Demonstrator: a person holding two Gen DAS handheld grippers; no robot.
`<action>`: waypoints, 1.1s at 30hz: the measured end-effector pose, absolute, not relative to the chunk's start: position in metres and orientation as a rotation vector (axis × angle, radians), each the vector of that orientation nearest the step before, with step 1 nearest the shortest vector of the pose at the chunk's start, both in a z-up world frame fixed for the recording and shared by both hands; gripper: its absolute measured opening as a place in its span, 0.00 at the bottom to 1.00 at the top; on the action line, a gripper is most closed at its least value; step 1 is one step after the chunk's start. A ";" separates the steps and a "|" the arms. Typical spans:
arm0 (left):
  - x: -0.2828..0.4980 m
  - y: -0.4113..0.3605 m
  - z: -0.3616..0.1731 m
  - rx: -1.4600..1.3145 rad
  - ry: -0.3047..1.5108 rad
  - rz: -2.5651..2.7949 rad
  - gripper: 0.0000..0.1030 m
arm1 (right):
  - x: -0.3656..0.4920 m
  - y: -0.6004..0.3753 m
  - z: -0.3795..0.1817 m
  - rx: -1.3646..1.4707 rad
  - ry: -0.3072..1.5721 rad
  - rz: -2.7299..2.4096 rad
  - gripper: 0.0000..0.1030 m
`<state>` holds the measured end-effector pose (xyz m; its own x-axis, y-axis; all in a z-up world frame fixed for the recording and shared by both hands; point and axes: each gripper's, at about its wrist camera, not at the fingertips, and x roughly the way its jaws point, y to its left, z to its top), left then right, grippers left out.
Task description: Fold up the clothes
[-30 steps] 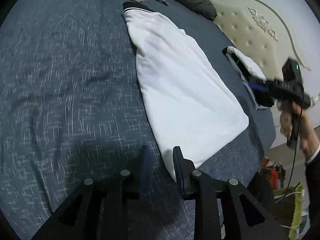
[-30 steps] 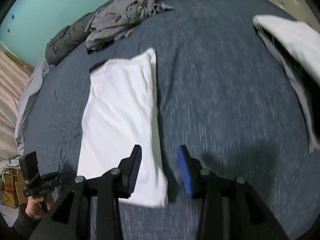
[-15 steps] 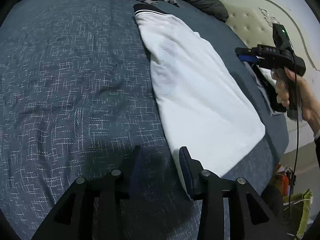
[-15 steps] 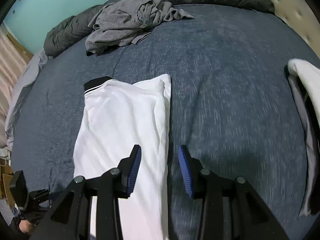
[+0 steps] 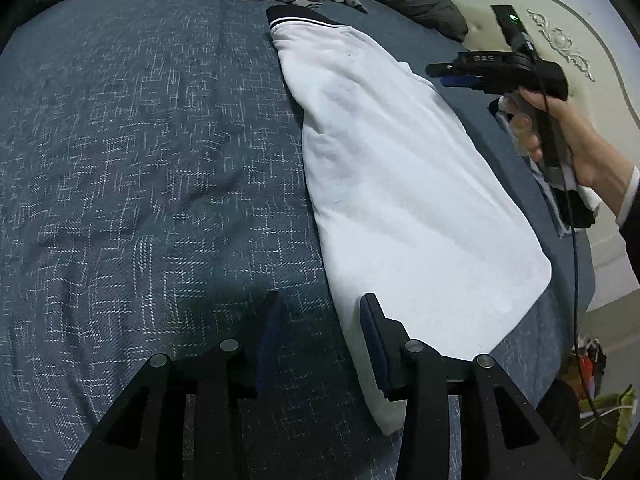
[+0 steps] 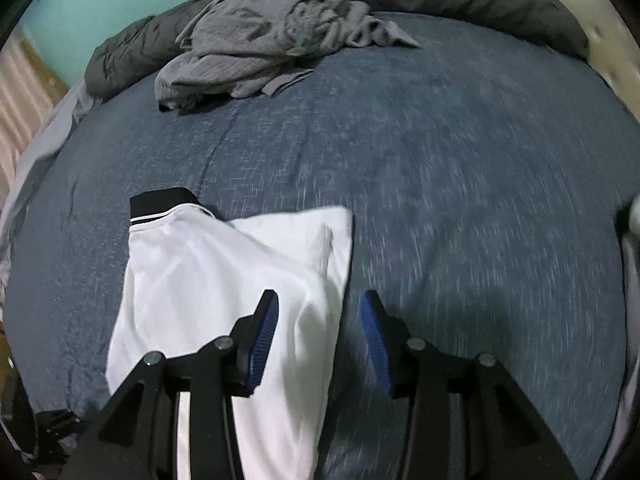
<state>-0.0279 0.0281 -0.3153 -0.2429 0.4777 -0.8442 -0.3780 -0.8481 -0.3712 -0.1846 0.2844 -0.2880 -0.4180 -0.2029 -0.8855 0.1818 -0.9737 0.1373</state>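
The folded white cotton garment with a black collar (image 5: 400, 184) lies lengthwise on the blue flecked bedspread (image 5: 140, 140). At its near-left corner the left gripper (image 5: 320, 320) tilts down, jaws just opened, empty. Over its right edge, a hand (image 5: 560, 132) holds the right gripper (image 6: 318, 320) aimed downward, part open and empty.

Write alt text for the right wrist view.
The open right gripper hovers over the right edge of a folded white garment on a blue bedspread. A crumpled grey garment lies at the far side.
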 end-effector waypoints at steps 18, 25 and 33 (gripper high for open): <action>-0.024 0.044 -0.315 -1.487 -0.091 2.178 0.49 | -0.201 0.277 -0.292 1.478 0.196 -2.449 0.02; -0.022 0.042 -0.318 -1.487 -0.093 2.175 0.50 | -0.215 0.290 -0.292 1.512 0.182 -2.536 0.02; -0.023 0.039 -0.319 -1.485 -0.115 2.161 0.50 | -0.223 0.285 -0.312 1.604 0.191 -2.559 0.02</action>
<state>-0.0231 0.0389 -0.3194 -0.2706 0.4532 -0.8494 -0.3605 -0.8658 -0.3471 -0.2226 0.2852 -0.3119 -0.4331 -0.0307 -0.9008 0.1643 -0.9854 -0.0454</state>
